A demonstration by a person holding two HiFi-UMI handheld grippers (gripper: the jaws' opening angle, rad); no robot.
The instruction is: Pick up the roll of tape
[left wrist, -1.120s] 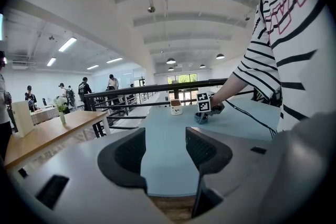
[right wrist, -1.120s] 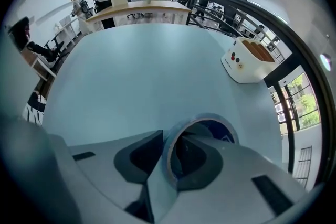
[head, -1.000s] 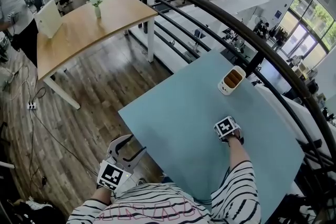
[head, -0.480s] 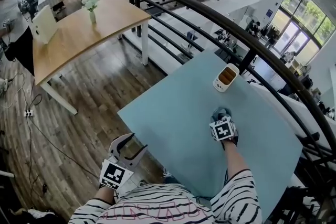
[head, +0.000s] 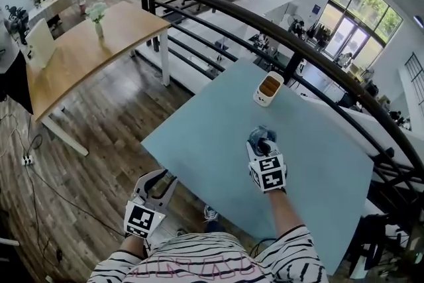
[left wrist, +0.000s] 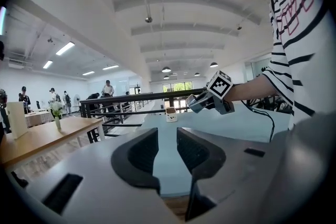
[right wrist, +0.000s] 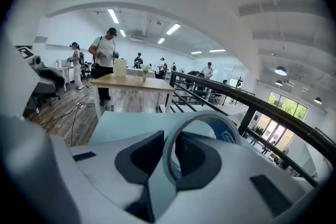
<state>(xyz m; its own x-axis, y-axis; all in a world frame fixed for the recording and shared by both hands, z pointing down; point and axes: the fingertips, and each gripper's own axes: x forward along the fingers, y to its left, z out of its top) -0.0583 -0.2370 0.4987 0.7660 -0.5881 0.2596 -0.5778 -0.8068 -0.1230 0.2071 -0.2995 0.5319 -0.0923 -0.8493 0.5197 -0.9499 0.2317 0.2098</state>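
Note:
The roll of tape [right wrist: 223,134], a pale ring with a blue inner face, stands upright between my right gripper's [right wrist: 169,157] pads, which are shut on it. In the head view the right gripper [head: 262,140] hangs above the middle of the light blue table [head: 199,136] with the tape [head: 260,134] at its tip. My left gripper [head: 159,183] is off the table's near left corner, over the wood floor. Its jaws are closing with nothing between them [left wrist: 167,152]. The left gripper view shows the right gripper [left wrist: 202,102] raised over the table.
A small white holder with brown contents [head: 268,89] stands near the table's far edge, just before a dark railing [head: 311,53]. A wooden table [head: 86,43] with a vase is at the far left. Several people stand in the background.
My right gripper has risen off the table with the tape and tipped from pointing down to more level. The left gripper's jaws have narrowed.

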